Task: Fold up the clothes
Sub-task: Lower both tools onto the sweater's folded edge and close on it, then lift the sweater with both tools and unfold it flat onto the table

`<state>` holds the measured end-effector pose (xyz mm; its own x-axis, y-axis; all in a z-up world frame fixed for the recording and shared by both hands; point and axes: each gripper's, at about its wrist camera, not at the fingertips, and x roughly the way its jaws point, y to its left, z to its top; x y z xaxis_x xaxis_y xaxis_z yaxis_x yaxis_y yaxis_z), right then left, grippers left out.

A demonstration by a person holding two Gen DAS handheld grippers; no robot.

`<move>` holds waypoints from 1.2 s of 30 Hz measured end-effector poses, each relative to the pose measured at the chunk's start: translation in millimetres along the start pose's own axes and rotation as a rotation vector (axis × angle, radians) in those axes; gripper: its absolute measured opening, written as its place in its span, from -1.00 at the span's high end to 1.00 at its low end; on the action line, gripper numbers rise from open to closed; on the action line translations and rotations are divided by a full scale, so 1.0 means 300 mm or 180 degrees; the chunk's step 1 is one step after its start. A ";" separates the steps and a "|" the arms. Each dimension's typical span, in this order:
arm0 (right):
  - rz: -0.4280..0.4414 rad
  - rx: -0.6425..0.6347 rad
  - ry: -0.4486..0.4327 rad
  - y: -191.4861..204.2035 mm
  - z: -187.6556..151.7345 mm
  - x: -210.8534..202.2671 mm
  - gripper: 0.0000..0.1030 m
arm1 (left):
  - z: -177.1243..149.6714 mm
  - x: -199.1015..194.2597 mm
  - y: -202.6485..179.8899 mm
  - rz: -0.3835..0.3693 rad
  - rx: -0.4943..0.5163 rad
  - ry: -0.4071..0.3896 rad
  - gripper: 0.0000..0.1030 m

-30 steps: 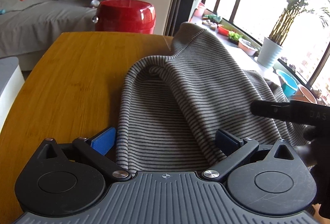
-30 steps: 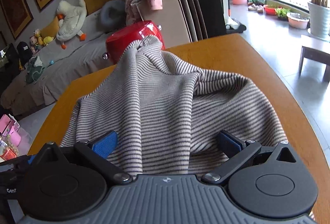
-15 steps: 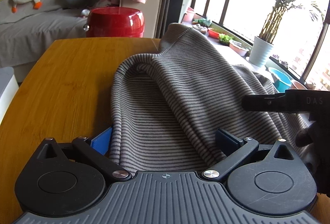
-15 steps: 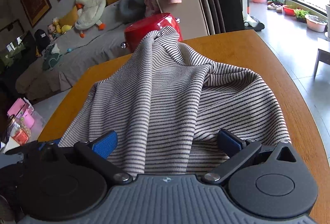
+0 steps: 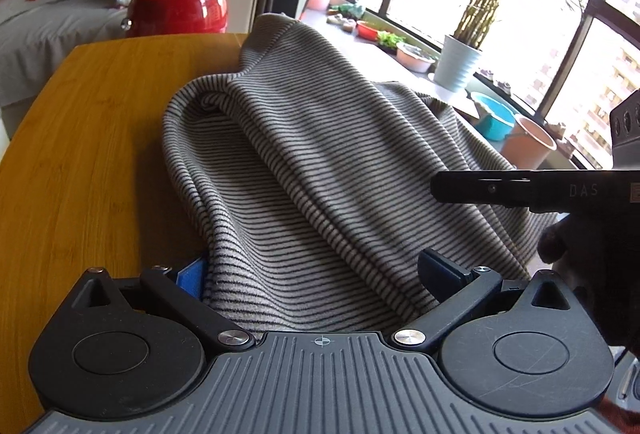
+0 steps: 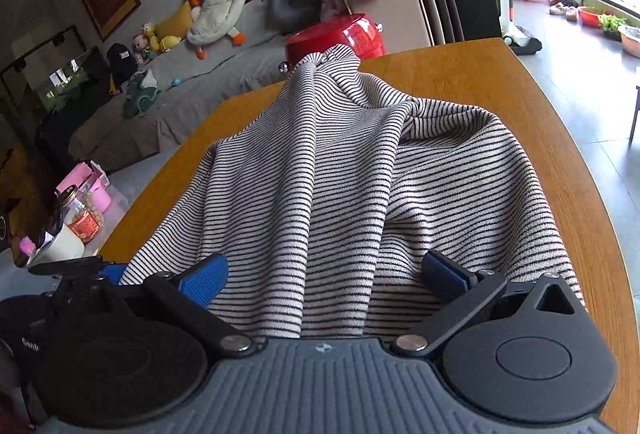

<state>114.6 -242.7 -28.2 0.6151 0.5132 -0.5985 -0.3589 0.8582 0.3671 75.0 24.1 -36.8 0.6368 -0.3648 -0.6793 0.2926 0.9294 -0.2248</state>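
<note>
Since a second earlier, both cameras had swung leftward across the room — the red pot (image 5: 176, 8) sat further toward the upper left of the left wrist view, and the window with the potted plant (image 5: 460, 62) took more of the upper right. Striped garment (image 5: 320, 170) had bunched narrower between the pads, its left edge closer to the centre of the frame. It lay draped on the wooden table (image 5: 80, 138), near edge lifted off the surface, far end peaked up at top centre — probably because both grippers hauled the same hem up and toward the person so the cloth would hang and fold over itself. Left gripper (image 5: 320, 274) had its jaws spread wide, cloth running between the blue pads down into the throat; whether the pads actually pinched it could not be told. Right gripper (image 6: 324, 274) looked the same in its own view — jaws wide apart, fabric passing between and under, grip not confirmable. In the left wrist view the right gripper showed as a dark bar at middle right, just beside the garment's right edge, so the two tools sat close side by side. Cloth was loosely gathered with a central ridge, not flat, not a neat fold — likely mid-fold or being repositioned.
</note>
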 end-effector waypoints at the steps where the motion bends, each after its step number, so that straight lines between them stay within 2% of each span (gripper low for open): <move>1: -0.0011 -0.0042 0.0012 0.005 -0.013 -0.015 -1.00 | -0.009 -0.013 0.006 0.0008 -0.0022 0.0007 -1.00; 8: -0.0267 -0.0244 0.0001 0.058 -0.034 -0.057 -1.00 | -0.001 -0.093 0.086 0.0344 -0.0294 -0.0251 -1.00; 13: -0.0491 -0.0313 -0.0366 0.093 0.013 -0.094 -0.98 | 0.042 -0.085 0.058 0.0291 -0.0198 -0.0426 -1.00; 15: -0.0523 -0.0390 -0.0511 0.110 0.048 -0.101 -0.81 | 0.059 -0.081 0.045 0.0265 -0.0151 -0.0496 -1.00; 18: -0.0497 -0.0604 -0.0588 0.138 0.096 -0.089 -0.74 | 0.083 -0.039 0.025 0.0222 -0.0040 -0.0523 -1.00; 20: -0.0479 -0.0708 -0.0529 0.148 0.113 -0.052 -0.66 | 0.091 0.011 0.018 0.0212 0.0001 -0.0450 -1.00; 22: -0.0432 -0.0637 -0.0408 0.136 0.121 0.002 -0.50 | 0.090 0.051 0.021 0.0178 -0.0011 -0.0361 -1.00; 23: -0.0381 -0.0527 -0.0334 0.119 0.123 0.031 -0.28 | 0.084 0.069 0.024 0.0168 -0.0024 -0.0316 -1.00; 24: -0.0330 -0.0418 -0.0259 0.101 0.125 0.061 -0.16 | 0.077 0.086 0.028 0.0158 -0.0037 -0.0271 -1.00; 30: -0.0167 -0.0239 -0.0203 0.067 0.072 0.095 -0.14 | 0.043 0.082 0.014 0.0238 0.0078 -0.0210 -1.00; 36: -0.0189 -0.0608 -0.0105 0.152 0.001 0.038 -0.15 | -0.021 0.022 -0.001 0.0197 0.0164 -0.0170 -1.00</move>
<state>105.4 -197.6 -18.1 0.6608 0.4636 -0.5903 -0.4459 0.8751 0.1883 74.4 21.8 -45.5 0.6916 -0.3105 -0.6521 0.2870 0.9467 -0.1463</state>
